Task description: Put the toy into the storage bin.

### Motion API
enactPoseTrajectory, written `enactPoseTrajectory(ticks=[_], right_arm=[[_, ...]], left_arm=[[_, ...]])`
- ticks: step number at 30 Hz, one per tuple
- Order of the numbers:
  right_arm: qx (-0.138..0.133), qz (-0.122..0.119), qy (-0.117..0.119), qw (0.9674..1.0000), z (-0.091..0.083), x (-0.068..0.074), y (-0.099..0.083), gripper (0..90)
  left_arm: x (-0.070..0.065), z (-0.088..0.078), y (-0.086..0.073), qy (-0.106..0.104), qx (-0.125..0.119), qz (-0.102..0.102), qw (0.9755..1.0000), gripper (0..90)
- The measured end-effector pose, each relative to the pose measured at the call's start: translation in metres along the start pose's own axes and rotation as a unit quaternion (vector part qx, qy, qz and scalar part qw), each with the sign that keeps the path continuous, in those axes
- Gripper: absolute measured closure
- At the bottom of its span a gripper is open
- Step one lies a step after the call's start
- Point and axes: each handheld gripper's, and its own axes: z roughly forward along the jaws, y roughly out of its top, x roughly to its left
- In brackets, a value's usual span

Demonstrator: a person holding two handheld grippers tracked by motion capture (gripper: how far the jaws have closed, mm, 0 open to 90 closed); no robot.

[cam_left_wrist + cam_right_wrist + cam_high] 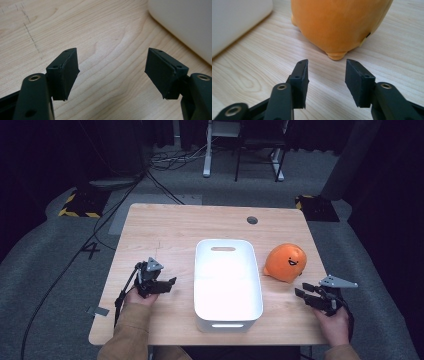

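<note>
Grippers rest low over the table (165,227), both with jaws apart and holding nothing. Your left gripper (162,285) points at the near left side of the white bin (227,312), close beside it. Your right gripper (306,295) sits just short of the orange plush (285,262), which lies on the wood right of the bin, its smiling face toward you.
</note>
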Motion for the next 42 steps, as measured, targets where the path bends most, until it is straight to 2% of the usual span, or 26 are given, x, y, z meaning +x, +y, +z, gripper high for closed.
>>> enactPoseTrajectory(ticks=[7,11,13,15,17,19,21,28,34,40,42], right_arm=[[-0.017,-0.005,0.000,0.9998,-0.009,0.000,0.014,54.1],[-0.030,0.007,0.006,0.9995,-0.015,0.000,0.021,54.0],[-0.036,0.005,0.005,0.9993,-0.019,-0.001,0.025,54.0],[-0.040,0.005,0.005,0.9992,-0.022,-0.002,0.029,54.0],[-0.047,0.008,0.007,0.9988,-0.024,-0.003,0.034,53.9],[-0.052,0.006,0.009,0.9986,-0.028,-0.005,0.039,53.8],[-0.057,0.003,0.009,0.9983,-0.030,-0.006,0.044,53.6],[-0.067,0.011,0.011,0.9976,-0.036,-0.008,0.056,53.3],[-0.073,0.008,0.013,0.9972,-0.036,-0.010,0.068,52.9],[-0.087,0.017,0.012,0.9960,-0.030,-0.016,0.081,51.9],[-0.089,0.008,0.011,0.9959,-0.028,-0.018,0.085,51.9]], left_arm=[[0.005,0.011,-0.004,0.003,0.021,-0.009,0.9997,27.3],[0.009,0.012,-0.006,-0.002,0.027,-0.019,0.9994,27.0],[0.011,0.014,-0.008,0.004,0.029,-0.015,0.9995,27.1],[0.013,0.015,-0.011,0.007,0.024,-0.007,0.9997,27.4],[0.013,0.016,-0.012,0.013,0.018,-0.013,0.9997,27.7],[0.015,0.016,-0.012,0.016,0.019,-0.004,0.9997,26.1],[0.015,0.018,-0.013,0.017,0.011,-0.006,0.9998,23.3],[0.015,0.020,-0.012,0.021,0.010,-0.010,0.9997,20.8],[0.014,0.021,-0.010,0.021,0.012,-0.011,0.9996,19.9],[0.014,0.022,-0.010,0.022,0.013,-0.008,0.9996,19.9],[0.015,0.023,-0.008,0.021,0.012,-0.009,0.9997,19.7]])
